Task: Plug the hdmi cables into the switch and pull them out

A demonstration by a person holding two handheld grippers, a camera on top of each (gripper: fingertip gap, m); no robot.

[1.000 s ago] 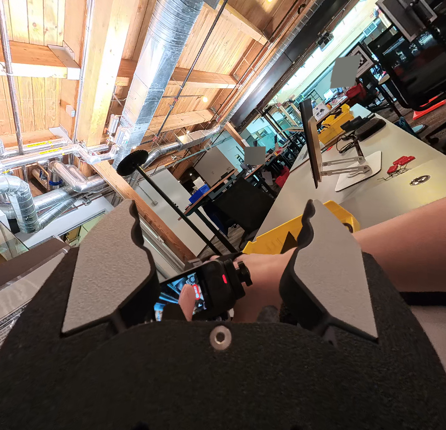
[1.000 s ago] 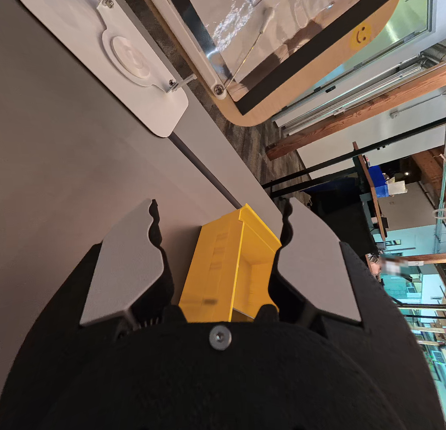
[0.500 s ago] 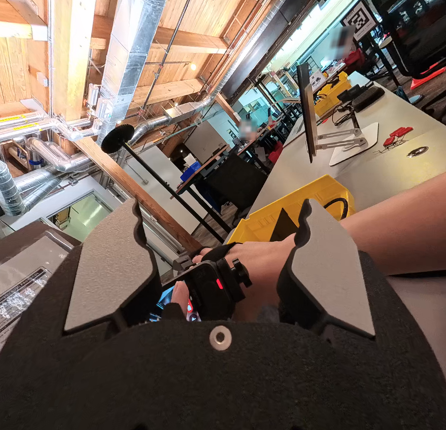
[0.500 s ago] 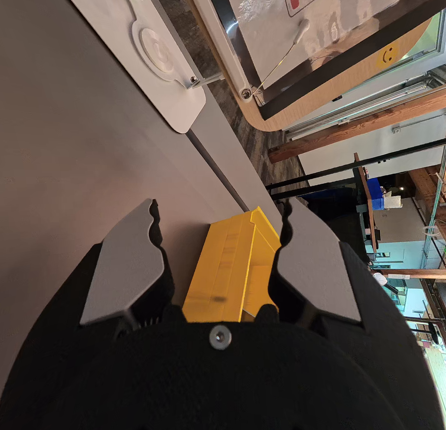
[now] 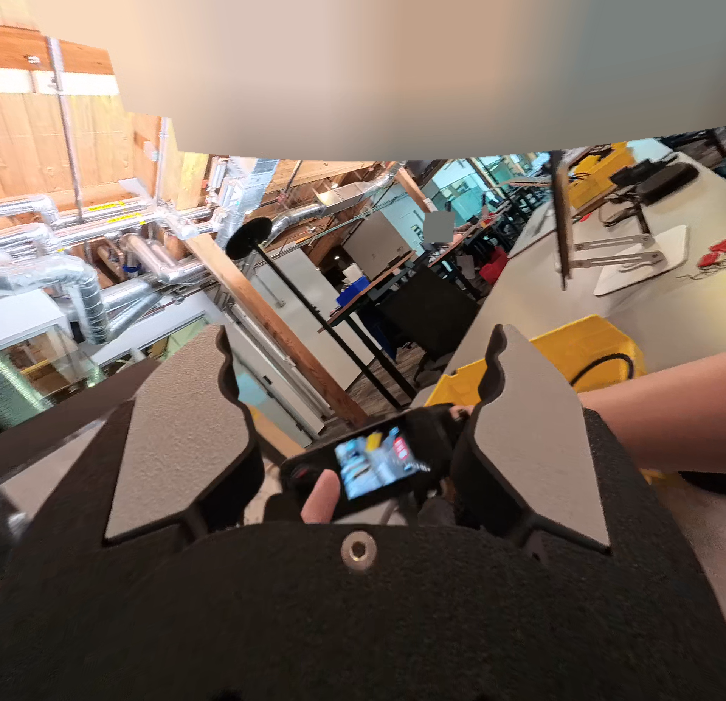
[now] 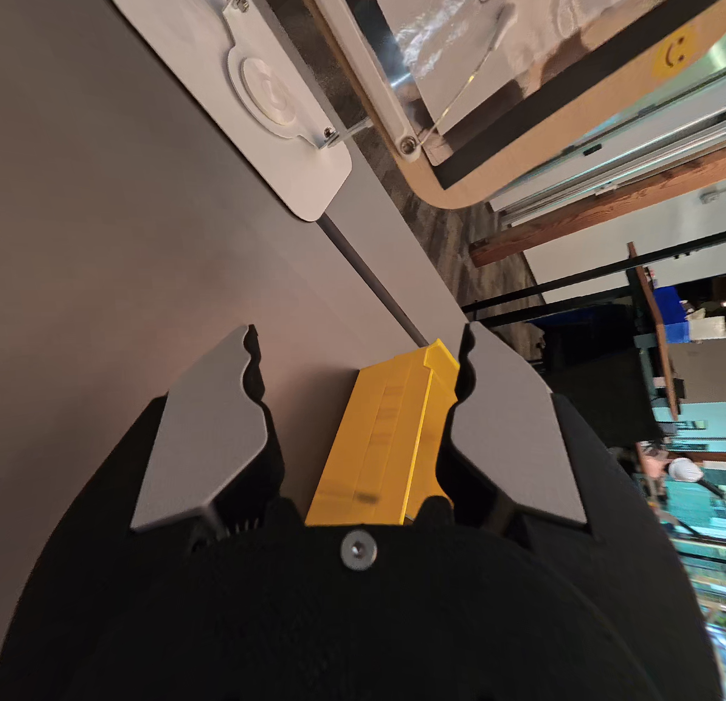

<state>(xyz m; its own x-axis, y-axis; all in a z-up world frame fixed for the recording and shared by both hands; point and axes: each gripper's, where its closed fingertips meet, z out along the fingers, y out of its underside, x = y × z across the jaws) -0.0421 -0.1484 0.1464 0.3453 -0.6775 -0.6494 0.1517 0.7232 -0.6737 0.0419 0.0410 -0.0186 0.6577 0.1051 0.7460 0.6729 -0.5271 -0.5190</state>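
Both views are swinging since before: the left gripper and right gripper are gaping empty. Nothing is being plugged yet; only a black cable is lying in the yellow bin.

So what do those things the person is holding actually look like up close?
Each hand-held gripper, left and right, has a rough black body with a silver screw in the middle. From it fork two flat grey fingers with wavy, notched black inner edges. The left view also shows the other unit's small camera, its screen lit, and a bare forearm with no sleeve in view.
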